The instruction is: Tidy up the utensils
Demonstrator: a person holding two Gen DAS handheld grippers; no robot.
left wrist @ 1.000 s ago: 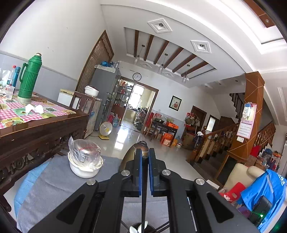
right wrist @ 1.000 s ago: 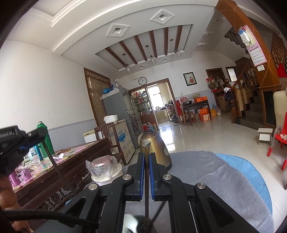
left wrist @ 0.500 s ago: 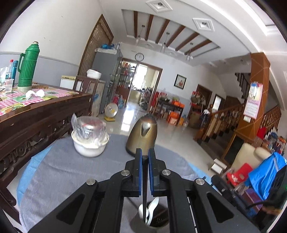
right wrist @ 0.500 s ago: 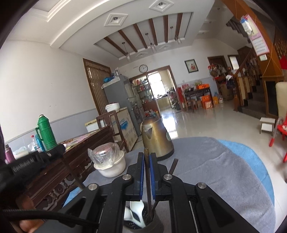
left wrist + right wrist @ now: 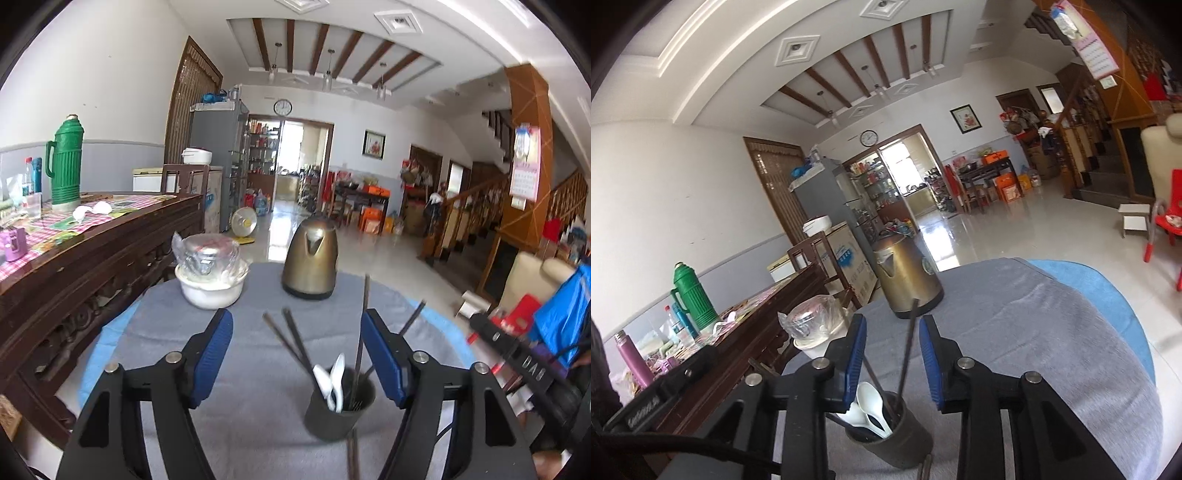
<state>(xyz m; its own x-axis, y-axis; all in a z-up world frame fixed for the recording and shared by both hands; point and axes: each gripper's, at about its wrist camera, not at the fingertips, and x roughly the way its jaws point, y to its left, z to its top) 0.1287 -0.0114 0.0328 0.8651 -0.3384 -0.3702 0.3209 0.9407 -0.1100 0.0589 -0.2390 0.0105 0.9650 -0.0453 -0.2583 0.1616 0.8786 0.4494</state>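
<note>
Grey cloth (image 5: 240,369) under dark utensil cup (image 5: 338,413), both grippers' jaws released, just opening.

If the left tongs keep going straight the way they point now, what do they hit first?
Probably the dark utensil cup with its chopsticks and white spoons, low between the open left tongs. Clearing that, the kettle beyond. Depth is hard to judge.

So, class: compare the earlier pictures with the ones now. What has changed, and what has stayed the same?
Both grippers were shut on a chopstick each above the holder. The left gripper and the right gripper have just been opening, letting go; the chopsticks now stand loose in the holder beside the white spoons. Both views have tipped down toward the table. The kettle and the covered bowl stayed put.
</note>
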